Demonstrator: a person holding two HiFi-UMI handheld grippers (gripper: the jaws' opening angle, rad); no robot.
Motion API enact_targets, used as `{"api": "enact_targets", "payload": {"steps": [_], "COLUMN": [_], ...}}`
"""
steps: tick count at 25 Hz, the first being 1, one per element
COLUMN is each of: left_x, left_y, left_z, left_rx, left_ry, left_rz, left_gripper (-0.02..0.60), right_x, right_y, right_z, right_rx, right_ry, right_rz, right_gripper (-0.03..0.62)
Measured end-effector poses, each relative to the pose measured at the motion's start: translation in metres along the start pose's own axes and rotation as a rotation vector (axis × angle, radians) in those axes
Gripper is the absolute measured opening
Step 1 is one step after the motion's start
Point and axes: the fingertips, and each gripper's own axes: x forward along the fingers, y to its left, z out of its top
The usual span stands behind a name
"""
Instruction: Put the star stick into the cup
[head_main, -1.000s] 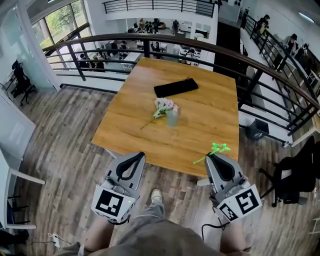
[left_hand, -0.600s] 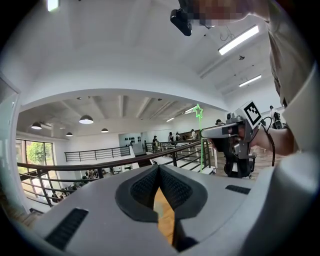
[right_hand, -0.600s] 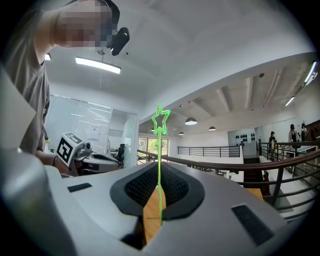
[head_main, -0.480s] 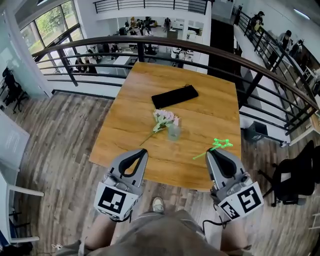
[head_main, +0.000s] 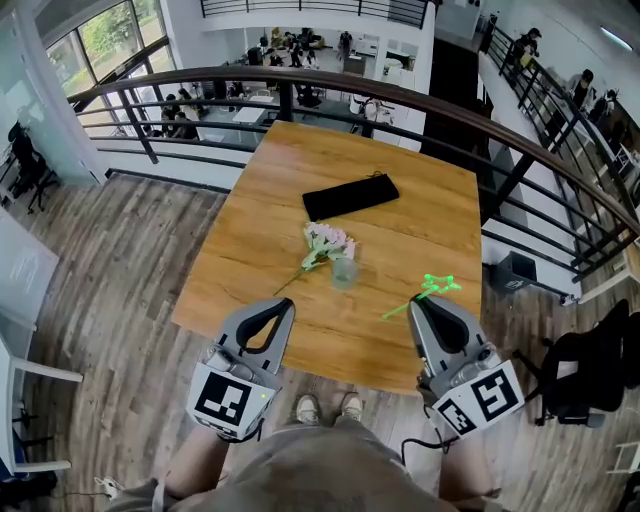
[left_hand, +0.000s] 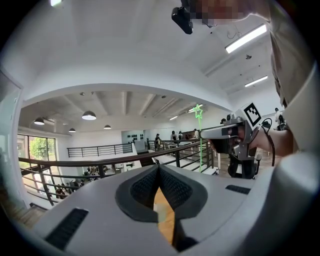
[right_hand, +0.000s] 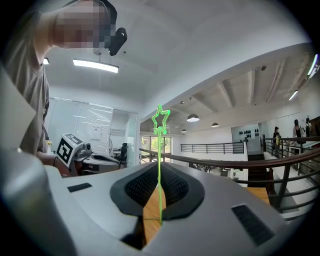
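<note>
Green star stick (head_main: 437, 286) (in right claw (head_main: 418, 302)) slants, star seemingly forward-right.

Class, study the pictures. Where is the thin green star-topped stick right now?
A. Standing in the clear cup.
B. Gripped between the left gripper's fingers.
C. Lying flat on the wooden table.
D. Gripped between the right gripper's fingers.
D: the thin green star-topped stick rises from between the closed fingers of the right gripper, off the wooden table and apart from the small clear cup.
</note>
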Motion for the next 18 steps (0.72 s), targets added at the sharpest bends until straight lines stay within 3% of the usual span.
{"api": "enact_targets", "payload": {"steps": [6, 11, 18], "left_x": [0.014, 0.028, 0.058], "left_y": [0.005, 0.026, 0.047], "left_z": [-0.001, 0.01, 0.03], "left_rx": [0.0, 0.054, 0.121], "left_ry": [0.018, 0.017, -0.013], "left_rz": [0.057, 0.113, 0.16], "left_gripper": [0.015, 0.015, 0.015], "right_x": [0.011, 0.041, 0.092], "right_y": [-0.021, -0.035, -0.049], "right_z": [-0.005, 0.005, 0.006], "right_rx": [0.014, 0.045, -0.013], "right_ry": [-0.001, -0.044, -0.042], "right_rz": [0.036, 0.099, 0.157], "right_gripper": [0.041, 0.041, 0.041]}}
